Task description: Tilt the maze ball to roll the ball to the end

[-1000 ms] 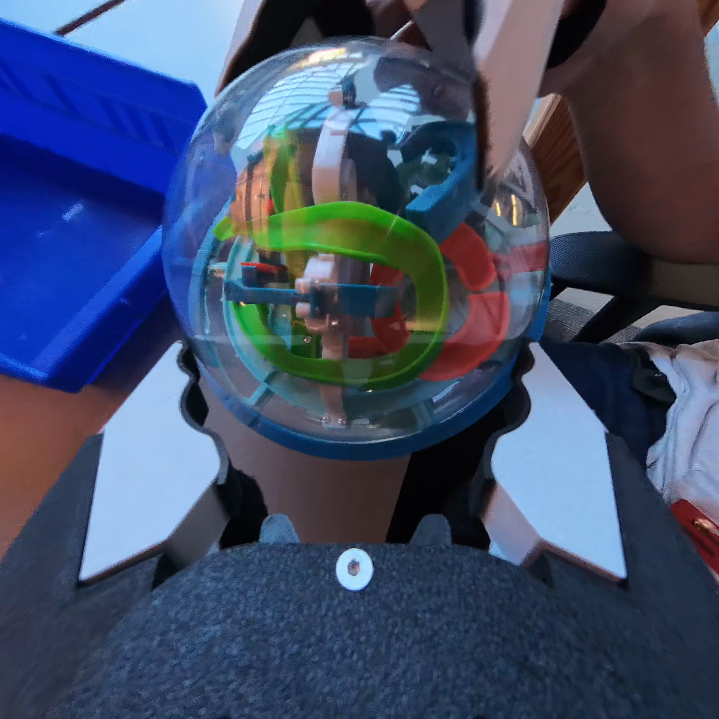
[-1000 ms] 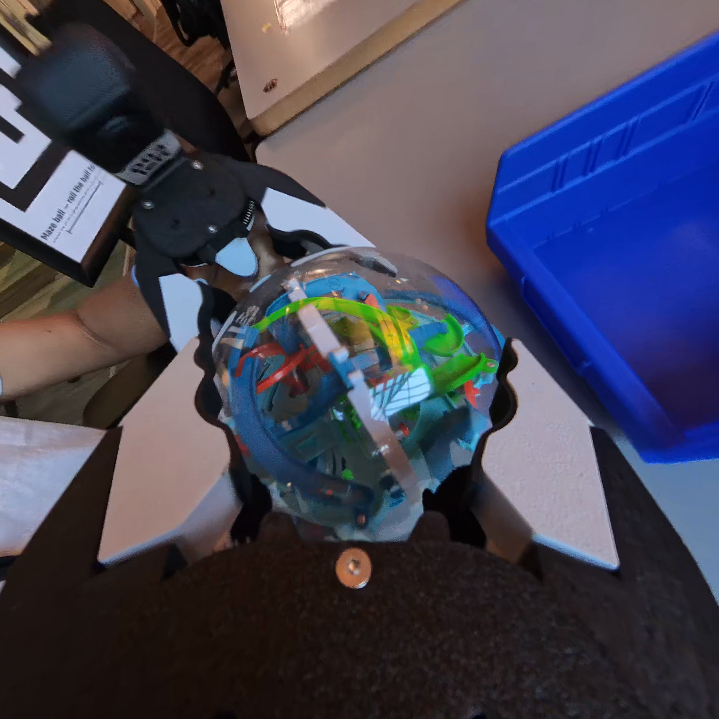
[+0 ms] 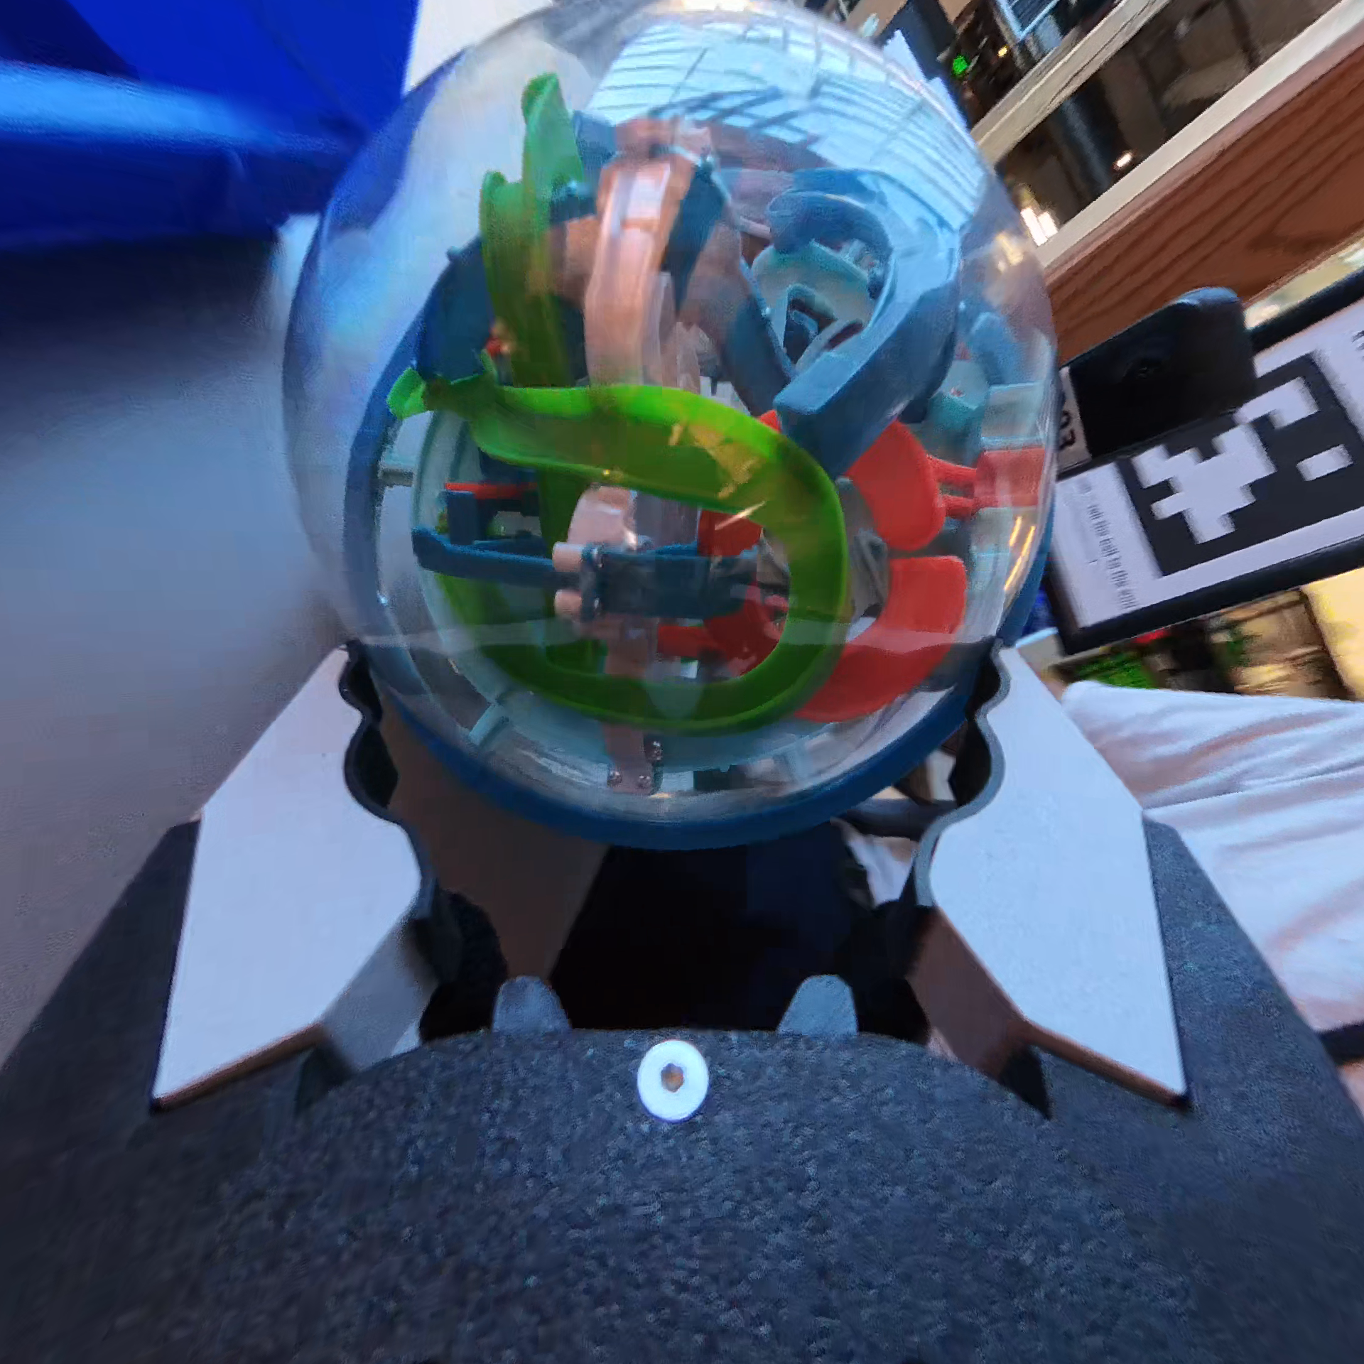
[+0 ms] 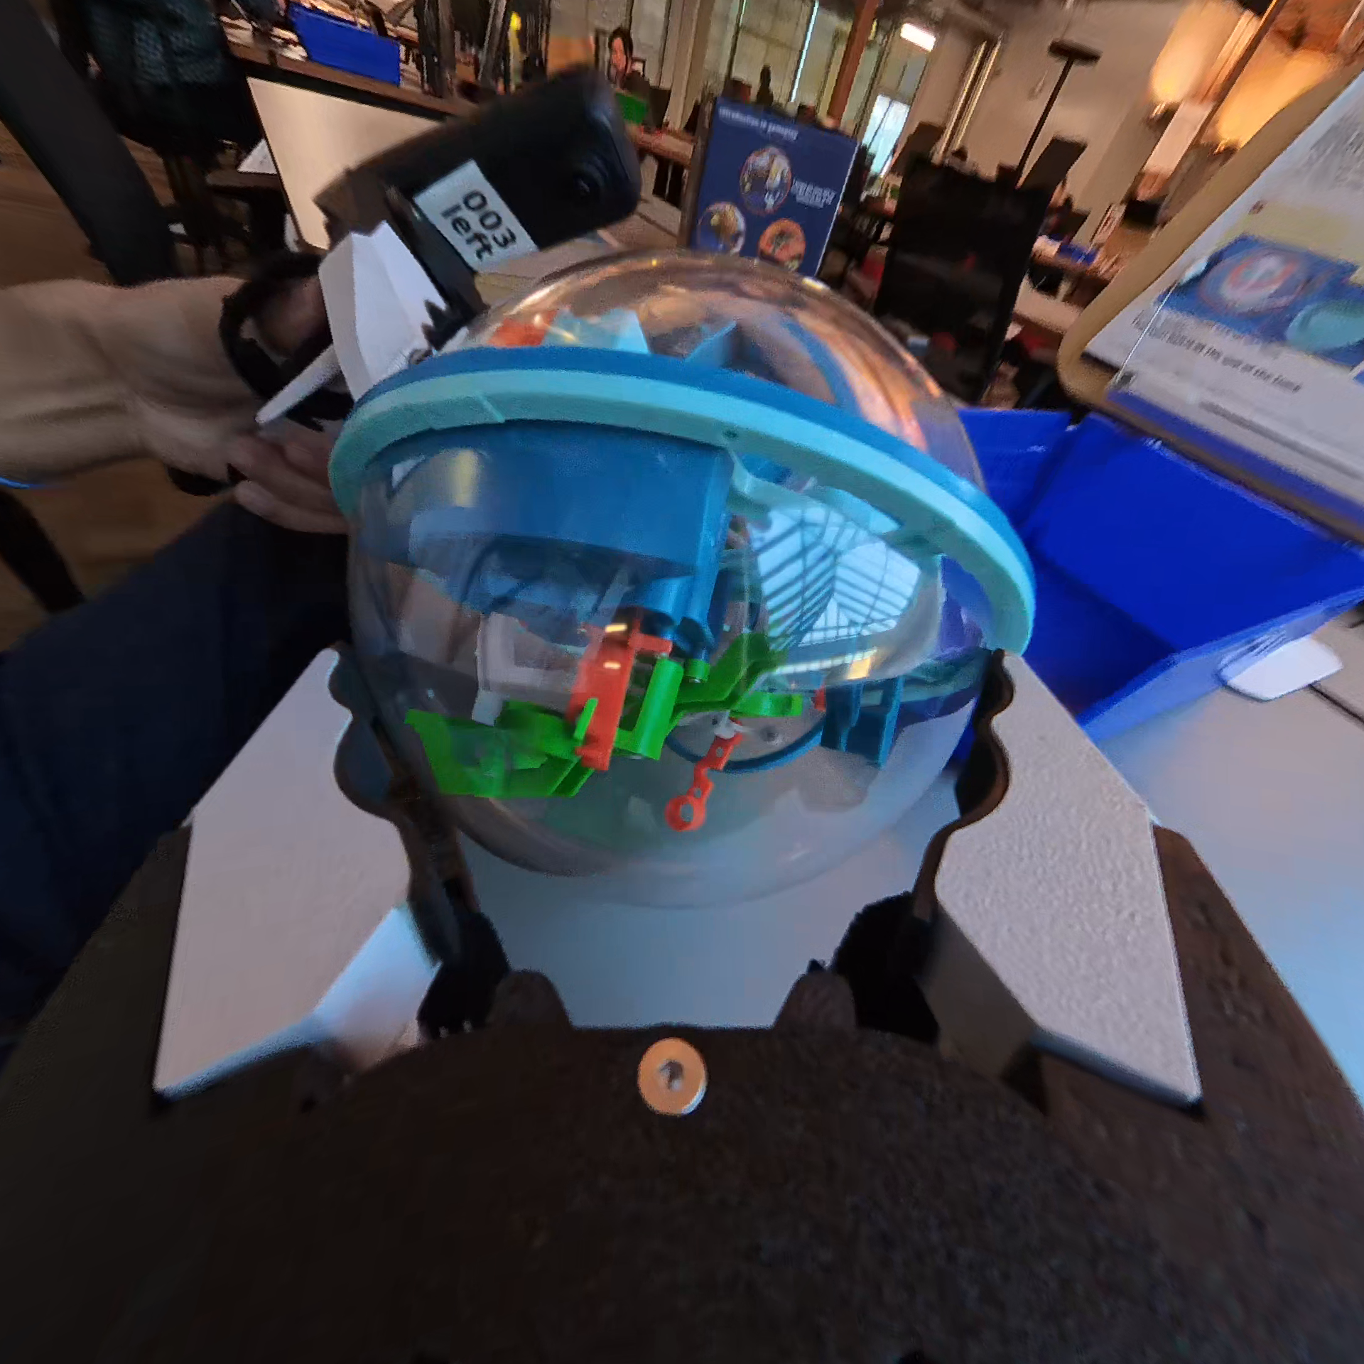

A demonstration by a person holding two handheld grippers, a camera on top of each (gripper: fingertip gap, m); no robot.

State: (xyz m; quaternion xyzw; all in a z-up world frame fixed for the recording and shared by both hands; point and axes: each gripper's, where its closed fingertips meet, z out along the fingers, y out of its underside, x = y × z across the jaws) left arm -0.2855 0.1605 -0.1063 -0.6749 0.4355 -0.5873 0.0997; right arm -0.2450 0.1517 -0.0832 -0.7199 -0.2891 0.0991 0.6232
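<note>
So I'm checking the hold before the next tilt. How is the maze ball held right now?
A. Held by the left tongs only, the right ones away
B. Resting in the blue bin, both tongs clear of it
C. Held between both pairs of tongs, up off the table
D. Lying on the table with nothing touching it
C: the maze ball sits between the right tongs with the left tongs on its far side, above the table.

left gripper [image 3: 668,708] and right gripper [image 4: 664,708] apparently clamped, jaws spread wide.
</note>
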